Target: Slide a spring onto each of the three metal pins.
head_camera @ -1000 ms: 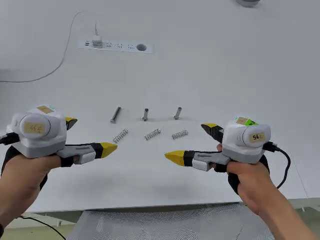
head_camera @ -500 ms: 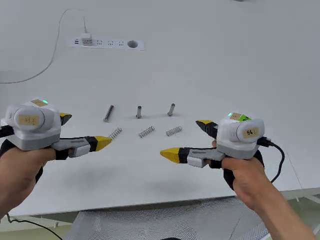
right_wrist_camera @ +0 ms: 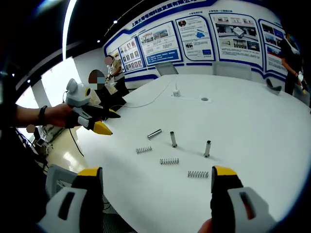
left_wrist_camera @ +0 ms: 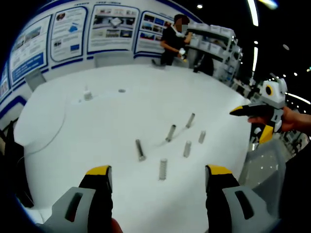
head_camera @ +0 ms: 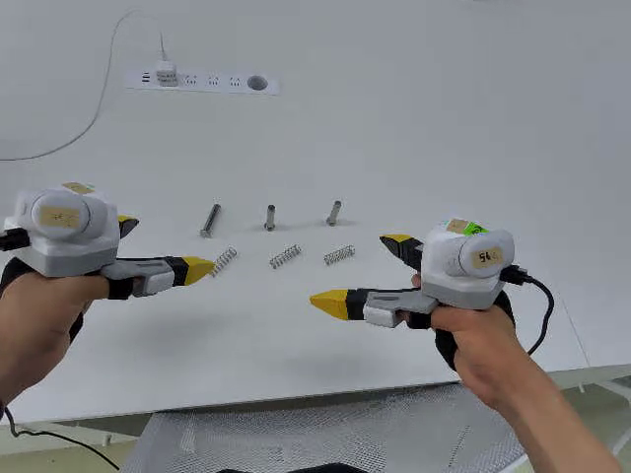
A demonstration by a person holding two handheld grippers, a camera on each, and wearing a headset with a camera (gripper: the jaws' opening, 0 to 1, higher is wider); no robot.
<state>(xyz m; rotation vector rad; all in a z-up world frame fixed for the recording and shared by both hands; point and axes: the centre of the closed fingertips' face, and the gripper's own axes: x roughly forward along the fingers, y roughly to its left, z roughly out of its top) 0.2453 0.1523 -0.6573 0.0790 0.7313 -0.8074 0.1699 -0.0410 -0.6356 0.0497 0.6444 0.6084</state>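
Observation:
Three metal pins stand in a row on the white table: the left pin (head_camera: 210,220) lies on its side, while the middle pin (head_camera: 270,217) and right pin (head_camera: 334,212) are upright. Just in front of them lie the left spring (head_camera: 225,261), middle spring (head_camera: 286,257) and right spring (head_camera: 339,255). My left gripper (head_camera: 163,246) is open, its near tip close to the left spring (left_wrist_camera: 163,169). To the right and nearer the table's front, my right gripper (head_camera: 363,274) hovers open and holds nothing. The right gripper view shows all three springs (right_wrist_camera: 169,160) ahead of its jaws.
A white power strip (head_camera: 202,81) with a plug and a cable lies at the far left of the table. The table's front edge (head_camera: 296,399) runs just below my hands, with a mesh seat (head_camera: 296,439) under it. People stand in the background (left_wrist_camera: 175,39).
The camera has shifted a little. My left gripper has moved forward, bringing its tip nearer the left spring. The right gripper, pins and springs stay where they were.

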